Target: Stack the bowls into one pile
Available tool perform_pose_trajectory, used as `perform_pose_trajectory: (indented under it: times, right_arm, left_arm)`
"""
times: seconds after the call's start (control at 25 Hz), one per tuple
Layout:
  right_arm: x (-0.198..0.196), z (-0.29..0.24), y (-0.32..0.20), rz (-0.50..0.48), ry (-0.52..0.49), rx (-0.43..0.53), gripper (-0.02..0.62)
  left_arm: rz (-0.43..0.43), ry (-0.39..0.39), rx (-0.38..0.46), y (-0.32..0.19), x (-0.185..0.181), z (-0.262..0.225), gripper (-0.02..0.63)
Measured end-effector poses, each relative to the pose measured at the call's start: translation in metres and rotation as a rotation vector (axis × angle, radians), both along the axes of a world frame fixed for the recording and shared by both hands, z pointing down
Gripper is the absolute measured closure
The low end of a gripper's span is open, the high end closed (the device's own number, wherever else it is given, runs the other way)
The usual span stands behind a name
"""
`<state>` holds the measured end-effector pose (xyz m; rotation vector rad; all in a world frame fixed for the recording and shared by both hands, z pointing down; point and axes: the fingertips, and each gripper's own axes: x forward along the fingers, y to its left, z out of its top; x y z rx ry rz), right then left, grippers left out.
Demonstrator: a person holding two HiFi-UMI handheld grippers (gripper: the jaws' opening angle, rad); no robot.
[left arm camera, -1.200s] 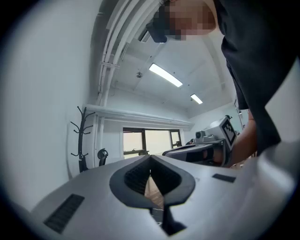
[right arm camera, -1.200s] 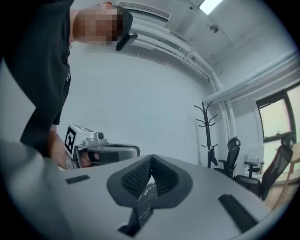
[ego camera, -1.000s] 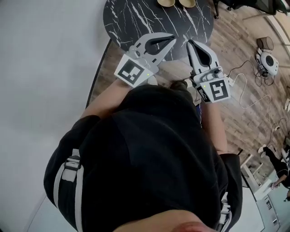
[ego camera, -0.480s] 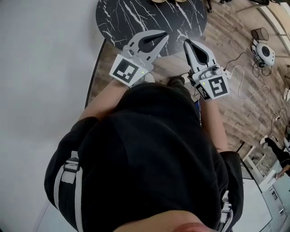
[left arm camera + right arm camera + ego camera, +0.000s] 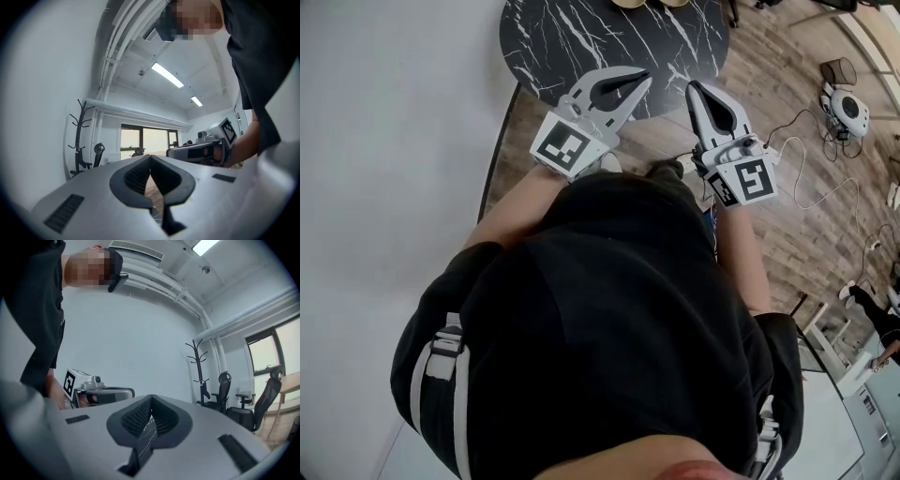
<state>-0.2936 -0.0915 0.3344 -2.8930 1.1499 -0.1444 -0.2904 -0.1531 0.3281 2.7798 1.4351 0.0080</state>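
Black marble worktop [image 5: 581, 37] carries the tan bowls [image 5: 630, 4] at its far edge, barely in view; left tool [image 5: 643, 79] and right tool [image 5: 693, 89], both closed on nothing, point level by its near rim, evidently not yet reaching.

The right tongs [image 5: 151, 397] fill the lower half of the view, their two grey jaws closed tip to tip with nothing between them. Through the narrow slot behind the tips shows a strip of dark, white-veined surface [image 5: 146, 433]. At the left, the left tongs [image 5: 127, 393] lie level and point right, with a marker cube [image 5: 70, 382] at their rear and a hand [image 5: 55, 397] gripping them. A black sleeve [image 5: 33, 319] hangs above that hand. Behind is a white wall, with a black coat stand [image 5: 201, 371] and two office chairs [image 5: 224, 390] near a window [image 5: 276, 357] on the right. A ceiling light [image 5: 204, 245] glows at the top.
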Motion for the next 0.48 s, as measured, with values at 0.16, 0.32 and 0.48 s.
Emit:
perform_pose_trajectory:
  times: [0.16, 0.32, 0.48]
  right_arm:
    - [-0.001, 0.003, 0.003, 0.008, -0.008, -0.014, 0.604]
    - [0.002, 0.004, 0.012, 0.012, -0.009, -0.018, 0.604]
    - [0.012, 0.006, 0.03, 0.0, -0.008, -0.009, 0.604]
  left_arm:
    - [0.013, -0.008, -0.002, 0.002, 0.003, 0.003, 0.6]
    - [0.03, -0.009, -0.001, 0.013, 0.008, 0.001, 0.6]
    - [0.021, 0.001, 0.009, 0.029, 0.015, 0.0, 0.6]
